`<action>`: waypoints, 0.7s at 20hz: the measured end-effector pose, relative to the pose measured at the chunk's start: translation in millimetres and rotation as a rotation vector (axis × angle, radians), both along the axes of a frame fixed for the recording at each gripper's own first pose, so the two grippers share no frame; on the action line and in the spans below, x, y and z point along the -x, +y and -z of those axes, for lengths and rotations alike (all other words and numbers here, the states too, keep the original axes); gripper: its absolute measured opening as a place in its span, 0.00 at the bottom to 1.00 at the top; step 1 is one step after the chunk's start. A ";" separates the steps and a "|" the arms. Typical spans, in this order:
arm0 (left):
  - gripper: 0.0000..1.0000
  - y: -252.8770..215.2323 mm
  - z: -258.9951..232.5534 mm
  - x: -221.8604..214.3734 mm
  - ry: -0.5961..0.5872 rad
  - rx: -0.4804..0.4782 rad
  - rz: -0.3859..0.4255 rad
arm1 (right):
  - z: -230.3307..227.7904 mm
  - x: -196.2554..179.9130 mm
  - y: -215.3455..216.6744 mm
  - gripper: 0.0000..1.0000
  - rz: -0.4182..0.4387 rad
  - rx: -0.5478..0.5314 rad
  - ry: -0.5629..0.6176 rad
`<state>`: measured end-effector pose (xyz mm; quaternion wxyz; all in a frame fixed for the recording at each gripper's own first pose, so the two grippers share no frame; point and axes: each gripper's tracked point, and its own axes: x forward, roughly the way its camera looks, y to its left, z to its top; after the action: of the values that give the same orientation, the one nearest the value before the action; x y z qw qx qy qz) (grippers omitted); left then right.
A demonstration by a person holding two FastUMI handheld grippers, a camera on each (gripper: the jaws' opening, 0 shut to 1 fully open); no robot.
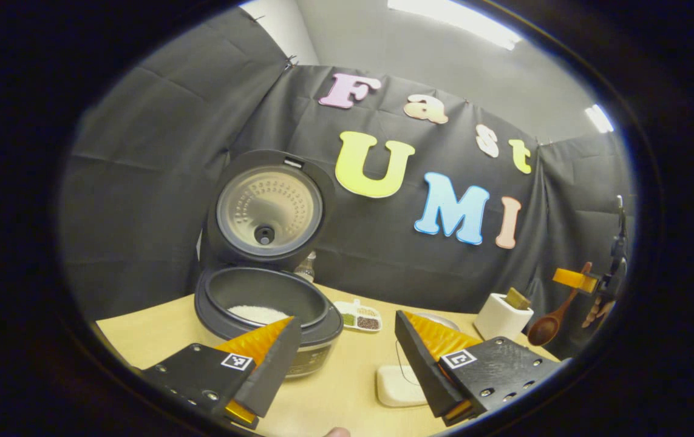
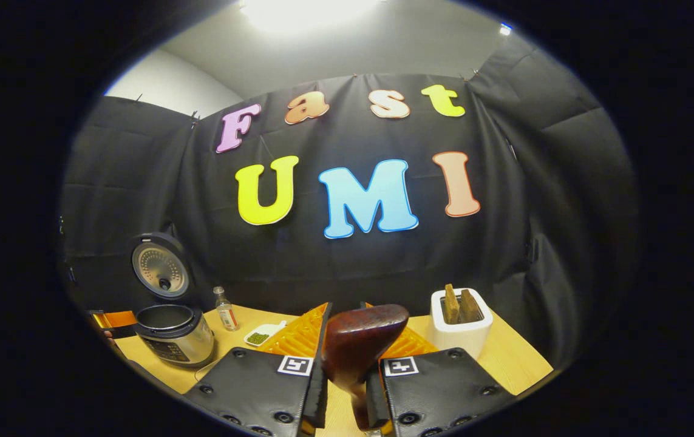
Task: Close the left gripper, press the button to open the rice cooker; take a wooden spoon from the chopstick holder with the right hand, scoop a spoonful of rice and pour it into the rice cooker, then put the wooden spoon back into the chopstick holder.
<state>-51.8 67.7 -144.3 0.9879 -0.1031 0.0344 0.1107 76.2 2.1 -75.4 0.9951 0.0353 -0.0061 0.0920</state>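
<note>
The rice cooker (image 1: 268,315) stood open on the wooden table (image 1: 347,388), its lid (image 1: 269,209) raised upright and white rice (image 1: 257,314) lying in the inner pot, just ahead of the left gripper (image 1: 347,343), whose fingers were spread wide with nothing between them. The right gripper (image 2: 350,364) was clamped on the handle of the wooden spoon (image 2: 362,343), the bowl raised just ahead of its fingers. Ahead and to its right sat the white chopstick holder (image 2: 461,331) with wooden utensils inside; far to its left, a small bottle (image 2: 224,309) stood beside the cooker
</note>
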 end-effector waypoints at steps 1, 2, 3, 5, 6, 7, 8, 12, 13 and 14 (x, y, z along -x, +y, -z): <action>0.96 0.3 -1.2 0.5 -0.002 -0.002 -0.009 | 5.0 -2.9 -8.1 0.27 0.016 -0.007 0.008; 0.97 5.8 -2.4 1.2 -0.005 -0.008 -0.030 | 10.0 -5.3 -15.2 0.27 0.028 -0.017 0.020; 0.96 12.0 -3.4 2.8 -0.006 -0.015 -0.055 | 15.1 -7.6 -19.8 0.27 0.034 -0.033 0.033; 0.96 19.3 -3.4 5.2 -0.009 -0.014 -0.087 | 27.1 -10.8 -26.2 0.27 0.033 -0.072 0.067; 0.96 19.9 -4.8 7.6 -0.013 -0.004 -0.093 | 32.2 -12.9 -28.5 0.27 0.031 -0.090 0.083; 0.96 21.9 -5.8 10.6 -0.017 0.009 -0.100 | 36.7 -16.0 -30.0 0.27 0.031 -0.107 0.093; 0.97 24.8 -5.7 12.1 -0.020 0.019 -0.109 | 41.4 -18.5 -32.6 0.28 0.036 -0.121 0.103; 0.96 31.7 0.2 15.7 -0.015 0.040 -0.136 | 63.6 -32.5 -43.4 0.27 0.065 -0.156 0.149; 0.97 31.3 0.2 16.1 -0.013 0.040 -0.136 | 70.5 -36.3 -46.2 0.27 0.071 -0.161 0.165; 0.97 30.1 -0.6 17.2 -0.016 0.039 -0.137 | 76.1 -38.2 -47.2 0.27 0.066 -0.180 0.181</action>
<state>-69.0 97.8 -143.7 0.9761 -0.1252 0.0217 0.1765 114.4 -45.1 -151.5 0.9869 0.1323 0.0744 0.0549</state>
